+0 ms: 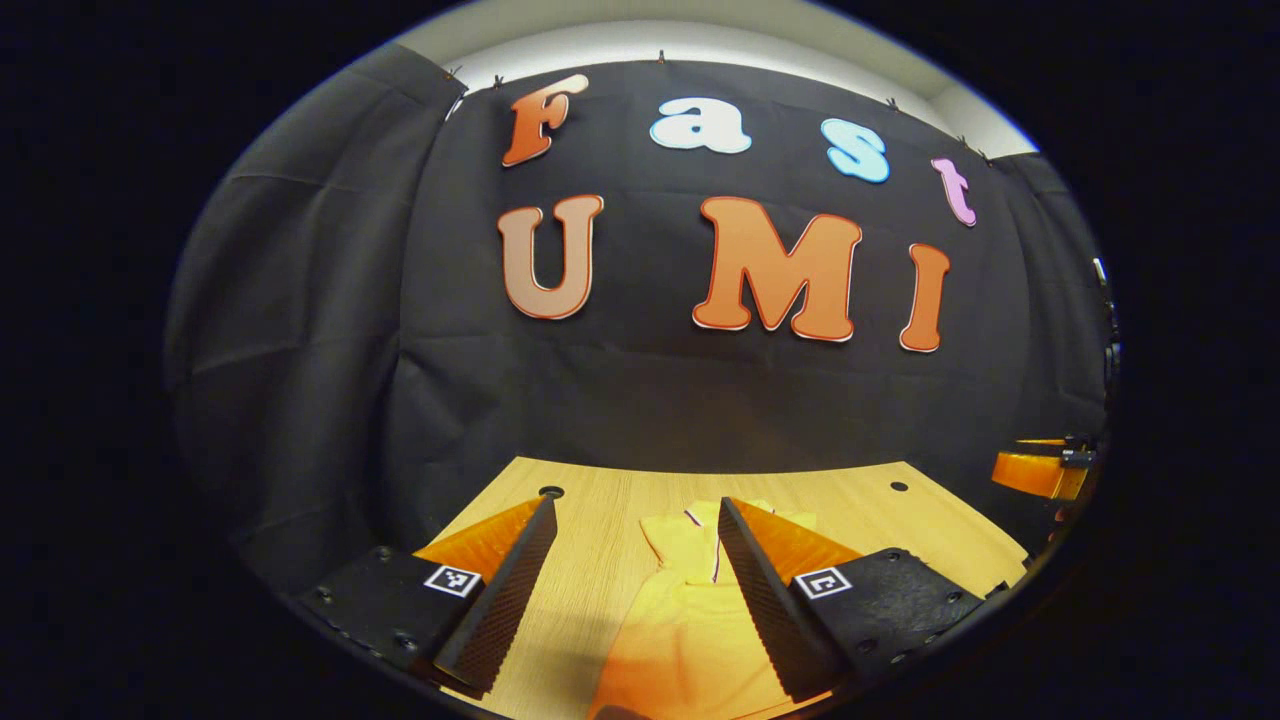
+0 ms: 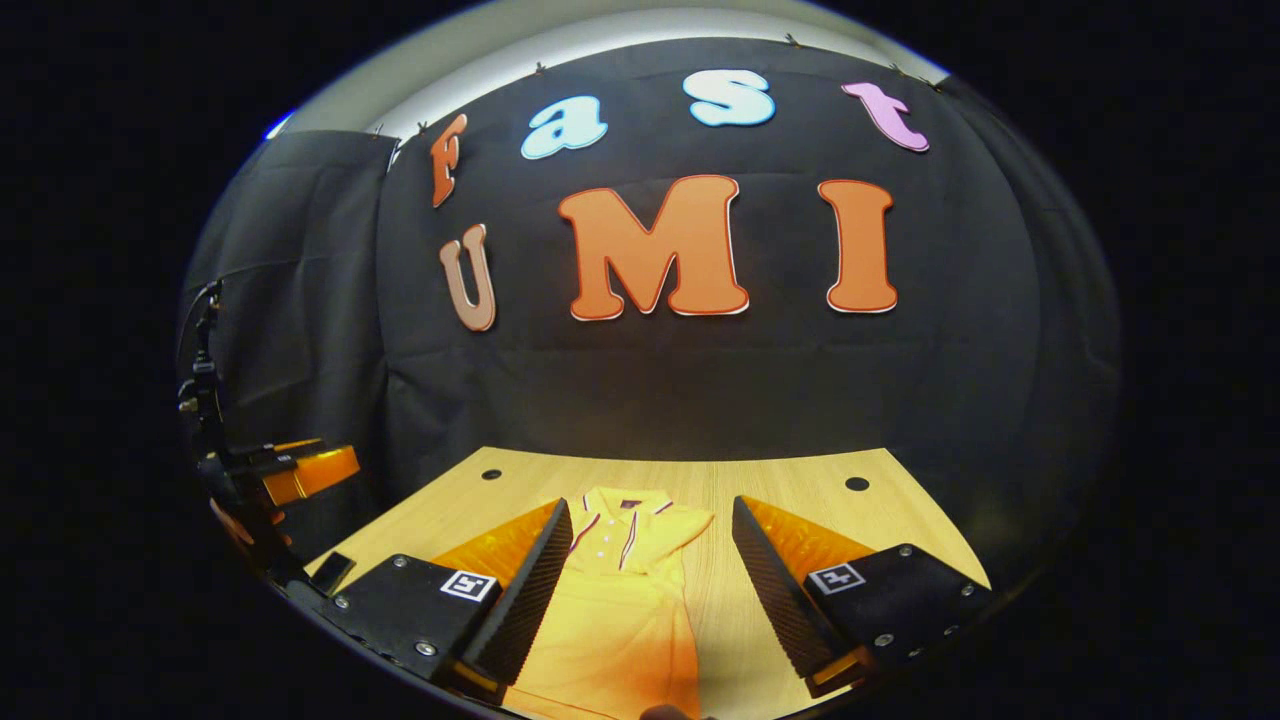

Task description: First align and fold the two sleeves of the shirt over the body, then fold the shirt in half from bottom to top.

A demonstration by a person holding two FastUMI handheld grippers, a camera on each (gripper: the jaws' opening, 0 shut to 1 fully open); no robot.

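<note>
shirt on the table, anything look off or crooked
Nothing stands out. The yellow shirt lies flat on the wooden table, collar toward the far wall, roughly straight. Both grippers hover open above it, touching nothing.

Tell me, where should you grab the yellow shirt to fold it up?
Probably at the bottom hem, nearest the hand-held grippers, coming in low from the near table edge. The shirt lies flat on the table with its collar at the far end, so the hem lifts up toward it.
</note>
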